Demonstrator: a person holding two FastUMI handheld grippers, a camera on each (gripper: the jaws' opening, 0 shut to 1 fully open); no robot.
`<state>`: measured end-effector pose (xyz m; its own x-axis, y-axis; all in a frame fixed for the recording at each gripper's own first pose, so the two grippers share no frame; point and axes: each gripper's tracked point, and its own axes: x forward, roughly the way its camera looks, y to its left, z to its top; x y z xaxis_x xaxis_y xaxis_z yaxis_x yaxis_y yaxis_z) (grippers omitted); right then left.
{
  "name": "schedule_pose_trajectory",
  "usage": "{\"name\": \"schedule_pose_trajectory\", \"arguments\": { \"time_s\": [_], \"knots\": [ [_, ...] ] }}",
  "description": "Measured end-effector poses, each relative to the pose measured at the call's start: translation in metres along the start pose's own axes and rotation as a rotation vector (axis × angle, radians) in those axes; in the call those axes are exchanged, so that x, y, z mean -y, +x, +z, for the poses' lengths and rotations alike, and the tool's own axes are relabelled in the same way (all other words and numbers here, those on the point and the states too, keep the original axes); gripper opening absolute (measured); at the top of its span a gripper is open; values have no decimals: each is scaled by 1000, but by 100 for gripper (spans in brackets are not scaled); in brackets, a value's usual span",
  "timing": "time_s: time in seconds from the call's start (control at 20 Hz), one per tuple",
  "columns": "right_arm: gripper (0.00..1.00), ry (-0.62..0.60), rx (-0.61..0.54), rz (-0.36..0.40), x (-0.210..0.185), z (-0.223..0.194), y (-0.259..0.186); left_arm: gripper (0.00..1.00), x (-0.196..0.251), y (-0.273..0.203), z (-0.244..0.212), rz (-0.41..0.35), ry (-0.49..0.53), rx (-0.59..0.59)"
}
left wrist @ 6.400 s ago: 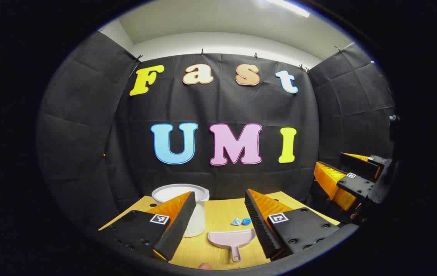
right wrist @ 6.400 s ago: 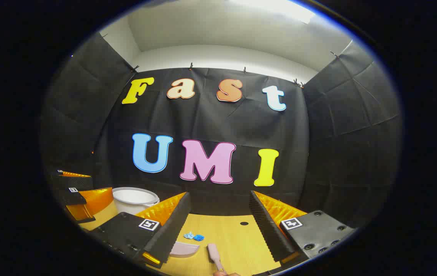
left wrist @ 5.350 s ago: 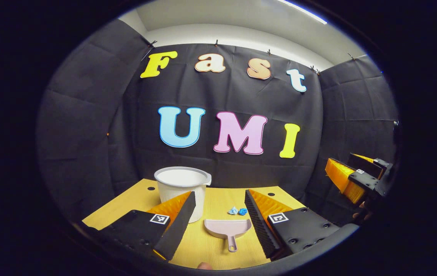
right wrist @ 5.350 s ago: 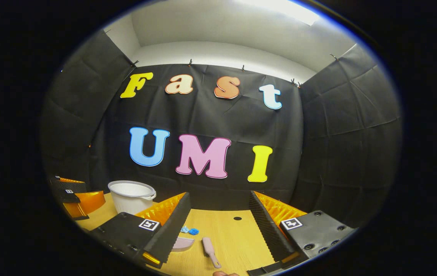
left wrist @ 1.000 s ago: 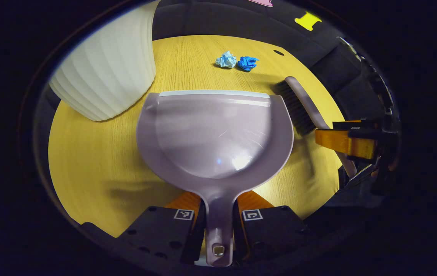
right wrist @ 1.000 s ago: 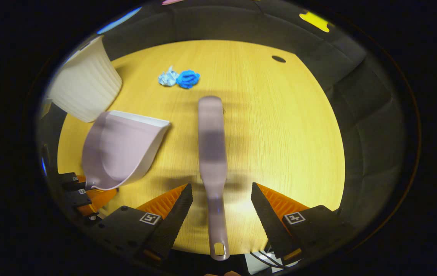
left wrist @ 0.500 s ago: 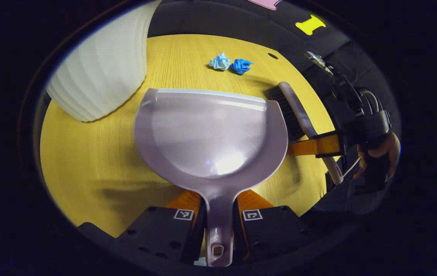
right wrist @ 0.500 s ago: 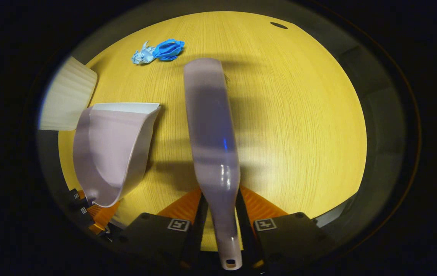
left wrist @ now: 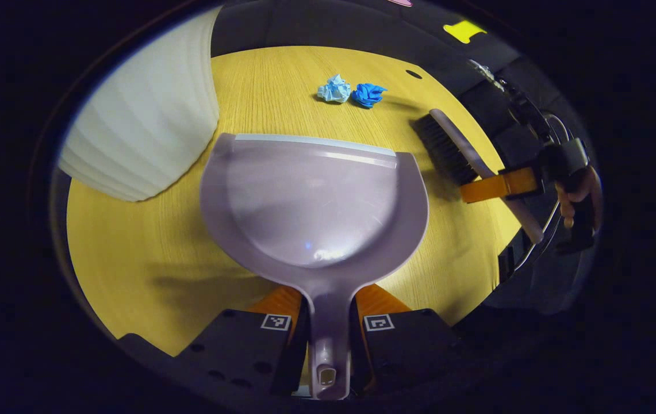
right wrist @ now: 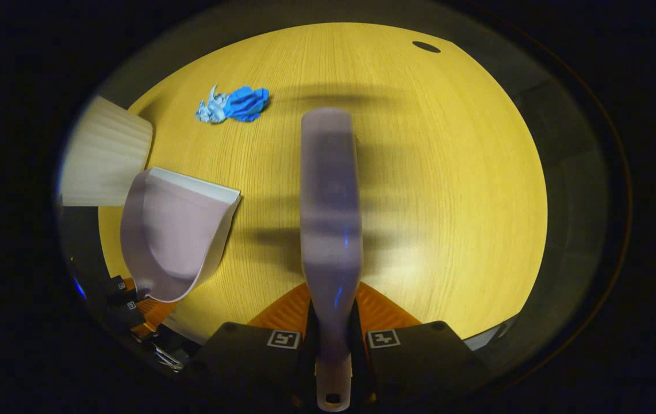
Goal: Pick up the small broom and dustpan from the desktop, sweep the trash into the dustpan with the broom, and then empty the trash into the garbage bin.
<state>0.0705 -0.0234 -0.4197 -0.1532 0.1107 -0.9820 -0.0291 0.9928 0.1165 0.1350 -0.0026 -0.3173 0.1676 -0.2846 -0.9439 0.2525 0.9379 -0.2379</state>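
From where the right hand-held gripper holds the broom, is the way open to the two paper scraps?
Probably yes. The right hand-held gripper is shut on the broom, and bare desktop lies between its tip and the paper scraps. The dustpan sits off to one side, not in between.

The pale lilac plastic dustpan [left wrist: 313, 201] looks smooth and glossy, catching a small highlight low in its scoop. The lilac plastic broom [right wrist: 330, 218] has a similar sheen along its back; its dark bristles [left wrist: 445, 150] look matt and coarse. The yellow wood-grain tabletop [right wrist: 448, 172] is finely lined. At 10 o'clock the white ribbed plastic bin [left wrist: 144, 123] looks matt. The two crumpled blue paper balls [left wrist: 352, 92] are creased and dull.
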Motion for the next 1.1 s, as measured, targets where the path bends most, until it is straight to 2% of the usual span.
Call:
{"name": "schedule_pose_trajectory", "arguments": {
  "time_s": [0.1, 0.25, 0.4, 0.45, 0.55, 0.65, 0.7, 0.85, 1.1],
  "knots": [
    [28, -25, 22, -28, 13, 35, -6, 30, -14, -6, 5, 27, 50, -22],
    [28, -55, 37, -31, 19, 86, -12, 31, -26, -11, 20, 52, 129, -54],
    [28, -150, 41, -95, 29, 129, -3, 30, -29, -13, 34, 39, 174, -84],
    [28, -148, 21, -91, 27, 136, 1, 30, -28, -13, 39, 25, 178, -98],
    [27, -143, -12, -48, 14, 141, 12, 30, -28, -13, 47, 9, 196, -119],
    [27, -228, -23, -45, 8, 150, 19, 29, -32, -9, 53, 16, 241, -136],
    [28, -278, -26, -19, 1, 150, 24, 30, -34, -7, 55, 18, 256, -150],
    [27, -326, -53, 41, -18, 150, 31, 30, -36, -4, 56, 16, 275, -191],
    [27, -634, -96, 67, -32, 126, 30, 31, -48, -1, 66, 34, 376, -205]
  ]
}}
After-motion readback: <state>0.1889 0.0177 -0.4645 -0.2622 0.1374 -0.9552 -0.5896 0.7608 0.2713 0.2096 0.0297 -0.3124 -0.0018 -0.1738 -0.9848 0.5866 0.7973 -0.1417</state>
